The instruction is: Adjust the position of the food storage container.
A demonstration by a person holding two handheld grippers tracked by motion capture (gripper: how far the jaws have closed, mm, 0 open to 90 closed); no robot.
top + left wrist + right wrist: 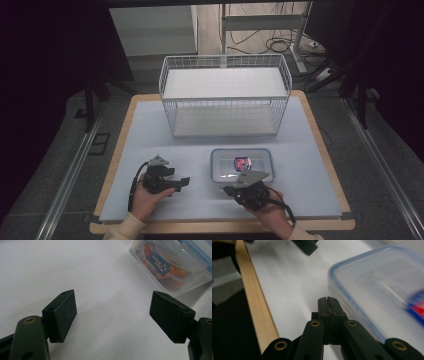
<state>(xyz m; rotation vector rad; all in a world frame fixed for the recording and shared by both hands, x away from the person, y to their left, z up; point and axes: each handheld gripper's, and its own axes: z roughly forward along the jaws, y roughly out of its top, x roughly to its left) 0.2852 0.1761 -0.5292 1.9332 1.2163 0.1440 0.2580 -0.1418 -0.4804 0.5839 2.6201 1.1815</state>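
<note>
Setting: dim room, grey floor, a tangle of cables at the far side. Work surface: wooden-edged table [320, 145] covered by a pale blue-white mat [150, 135].

Item 1. White wire basket [225, 95], rectangular, open-topped, standing at the far middle of the mat; a flat white board lies in its bottom.

Item 2. Clear rectangular plastic food container with a blue-trimmed snap lid [241, 165], lying flat on the mat, nearer the person than the basket and apart from it, slightly right of centre. A red-and-blue label sits on the lid; the left gripper view shows orange-red print through the clear wall.

Item 3. Left gripper [181, 182], black, held in the person's left hand [145, 200], left of the container and apart from it. Jaws spread wide over bare mat, nothing between the pads.

Item 4. Right gripper [227, 190], black with a grey three-cornered plate, held in the right hand [272, 212], just beside the container's near edge. Jaws pressed together, pinching nothing; contact with the container cannot be told.
</note>
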